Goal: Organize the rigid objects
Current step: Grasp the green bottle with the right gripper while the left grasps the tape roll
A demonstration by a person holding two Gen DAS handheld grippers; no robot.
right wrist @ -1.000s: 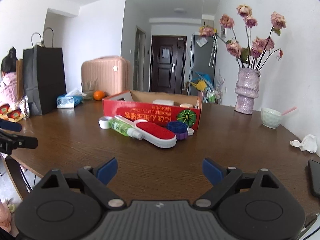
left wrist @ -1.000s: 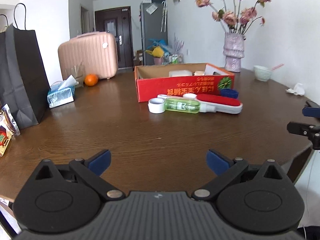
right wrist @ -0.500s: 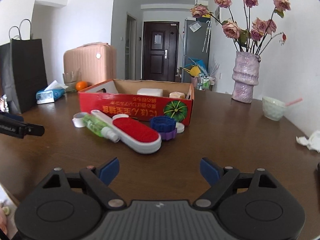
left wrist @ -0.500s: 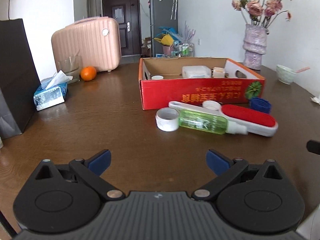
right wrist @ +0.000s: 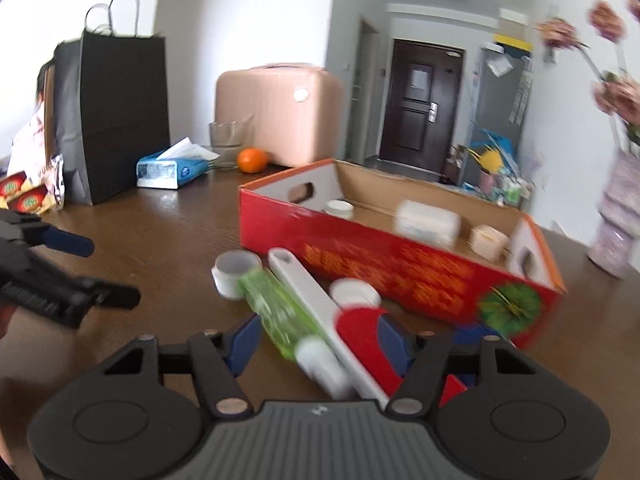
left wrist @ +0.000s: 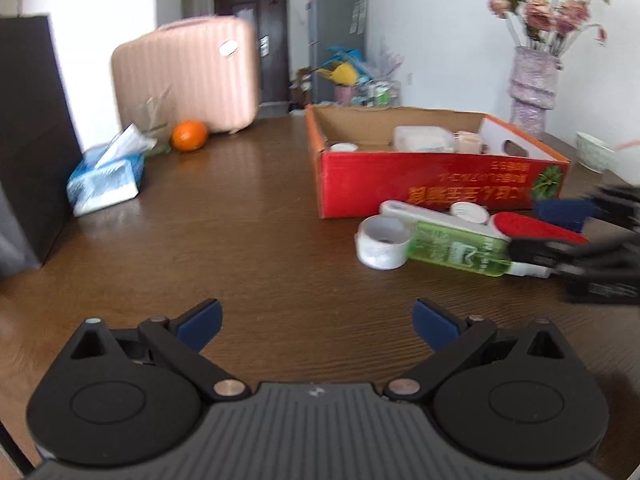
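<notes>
A green bottle (right wrist: 272, 304) with a white cap lies beside a white lint brush (right wrist: 304, 280) with a red pad, in front of the red cardboard box (right wrist: 400, 264). A white tape roll (right wrist: 234, 270) and a white lid (right wrist: 354, 294) lie next to them. My right gripper (right wrist: 319, 342) is low over the table with its jaws closing. The bottle's cap end and the brush lie between its fingers, and the pads do not visibly press on them. My left gripper (left wrist: 316, 322) hangs open over bare table, left of the bottle (left wrist: 456, 248). It also appears as the left gripper (right wrist: 60, 276).
The box holds a white container (right wrist: 428, 222), a small lid (right wrist: 339, 209) and a beige tub (right wrist: 488, 240). At the back left stand a black paper bag (right wrist: 116, 120), a tissue pack (right wrist: 168, 170), a glass (right wrist: 226, 148), an orange (right wrist: 252, 160) and a pink suitcase (right wrist: 276, 112). A vase (right wrist: 616, 232) stands at the right.
The right gripper has moved forward to the bottle and brush, its jaws narrowing around them. The left gripper has advanced over the table; the right gripper now shows at its right edge.
</notes>
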